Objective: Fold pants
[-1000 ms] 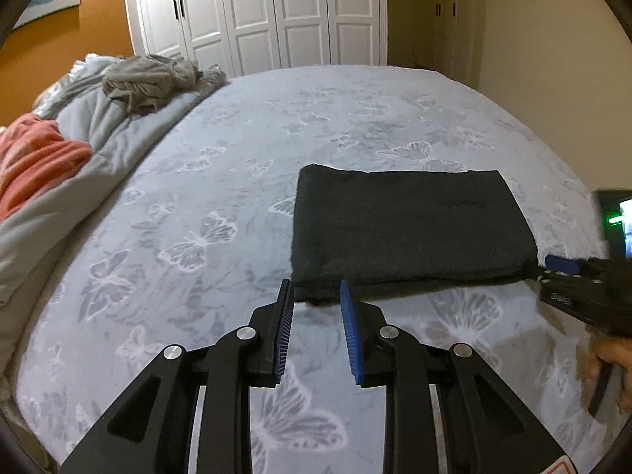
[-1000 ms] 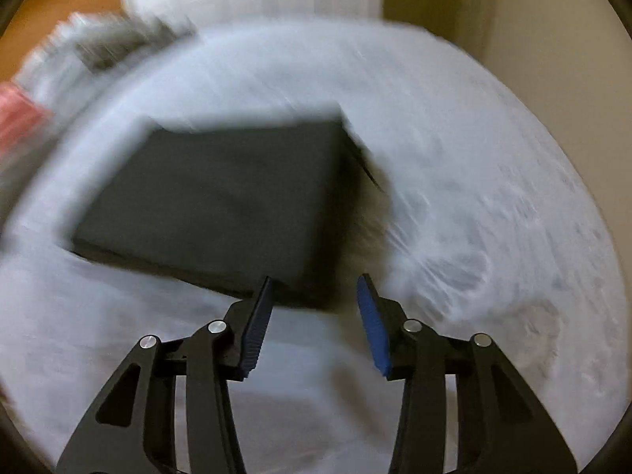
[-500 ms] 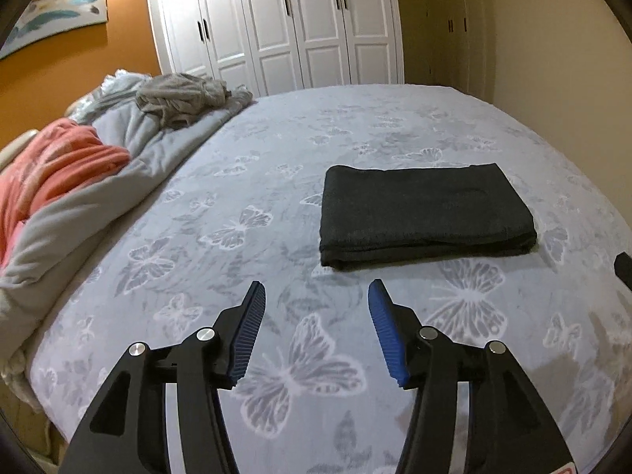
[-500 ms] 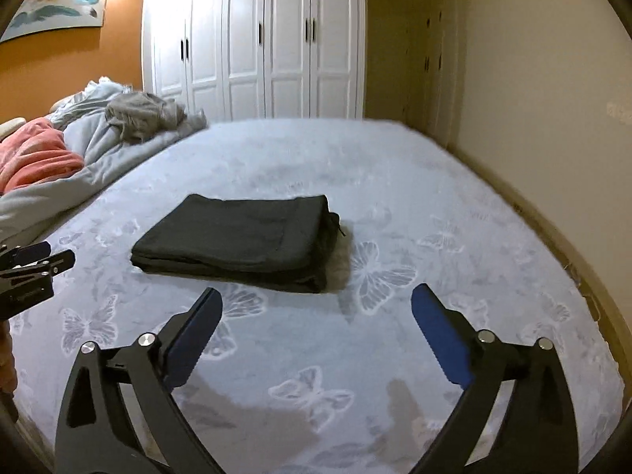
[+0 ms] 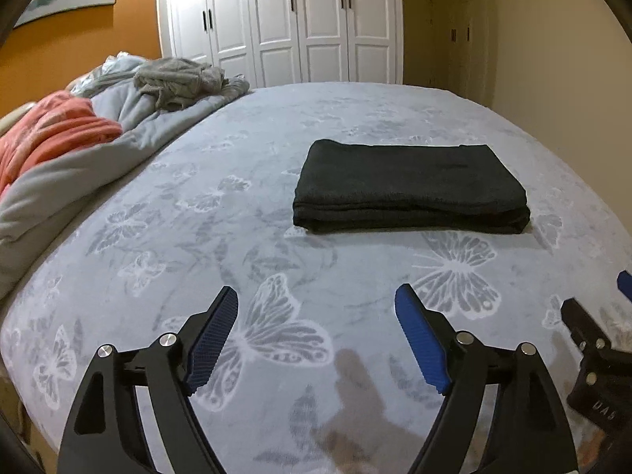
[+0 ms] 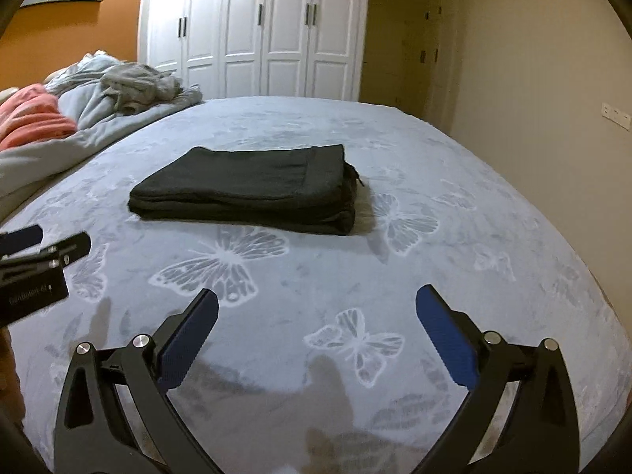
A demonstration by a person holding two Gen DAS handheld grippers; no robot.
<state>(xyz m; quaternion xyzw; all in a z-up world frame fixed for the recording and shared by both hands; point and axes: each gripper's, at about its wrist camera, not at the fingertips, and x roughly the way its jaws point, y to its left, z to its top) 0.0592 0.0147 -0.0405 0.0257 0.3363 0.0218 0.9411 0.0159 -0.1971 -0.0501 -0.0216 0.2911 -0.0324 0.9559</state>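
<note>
Left wrist view: the left gripper [image 5: 316,300] has just been opening its two blue pads [image 5: 420,337], and nothing sits between them — only the butterfly bedsheet [image 5: 197,245]. The right gripper [image 6: 316,304] is spread wide too, with nothing in it. Both hang over the near side of the bed, apart from the one pair of black pants [image 5: 409,185], which lies folded flat in the middle. Farther off, one grey duvet [image 5: 71,173], one pink blanket [image 5: 51,130] — and one white wardrobe [image 5: 300,19] with six doors.
</note>
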